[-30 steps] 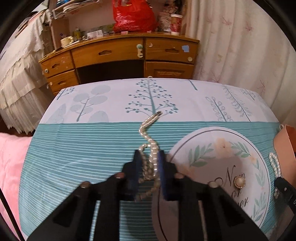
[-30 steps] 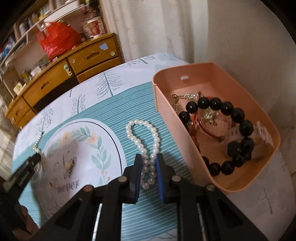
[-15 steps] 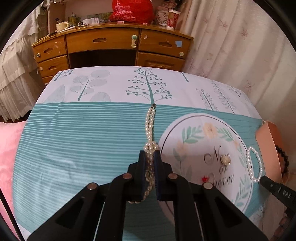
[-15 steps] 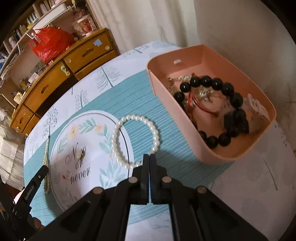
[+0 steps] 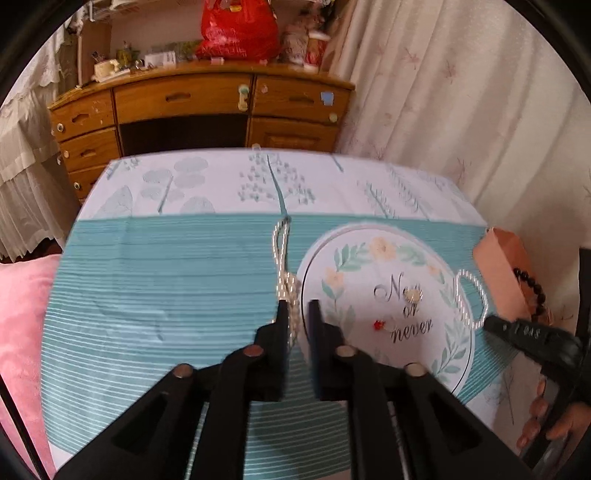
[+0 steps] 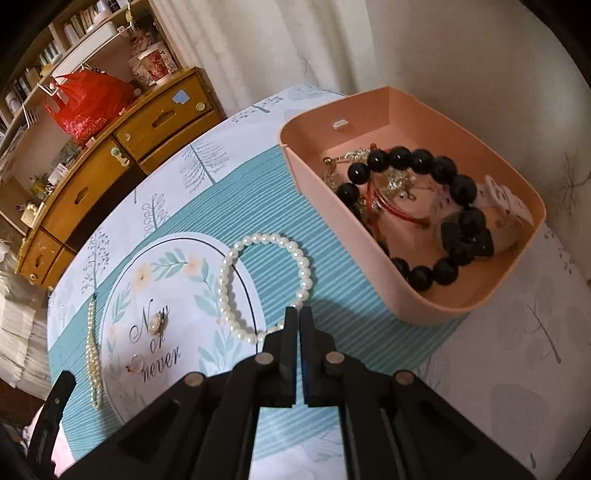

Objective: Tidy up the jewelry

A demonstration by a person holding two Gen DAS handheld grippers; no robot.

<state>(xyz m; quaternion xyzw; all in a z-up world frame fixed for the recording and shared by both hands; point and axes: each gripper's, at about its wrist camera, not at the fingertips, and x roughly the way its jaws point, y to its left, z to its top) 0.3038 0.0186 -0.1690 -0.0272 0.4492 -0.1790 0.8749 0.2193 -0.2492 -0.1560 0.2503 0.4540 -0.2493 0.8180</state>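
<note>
A pearl necklace (image 5: 282, 258) lies stretched on the teal striped cloth; it also shows in the right wrist view (image 6: 92, 347). My left gripper (image 5: 298, 308) is open around its near end, jaws apart. A pearl bracelet (image 6: 258, 280) lies as an open ring beside a pink box (image 6: 373, 254). My right gripper (image 6: 298, 314) is shut on the bracelet's near edge. The box holds a black bead bracelet (image 6: 424, 210) and gold and red pieces. A pearl earring (image 6: 159, 322) and a small red piece (image 5: 377, 325) lie on the round printed patch (image 5: 388, 295).
A wooden desk with drawers (image 5: 207, 110) stands beyond the table, with a red bag (image 5: 238, 29) on top. A curtain (image 5: 461, 110) hangs at the right. A pink cushion (image 5: 22, 332) lies at the left table edge.
My left gripper has opened and let go of the pearl necklace, which lies on the cloth. My right gripper closed on the bracelet's edge and still grips it.
</note>
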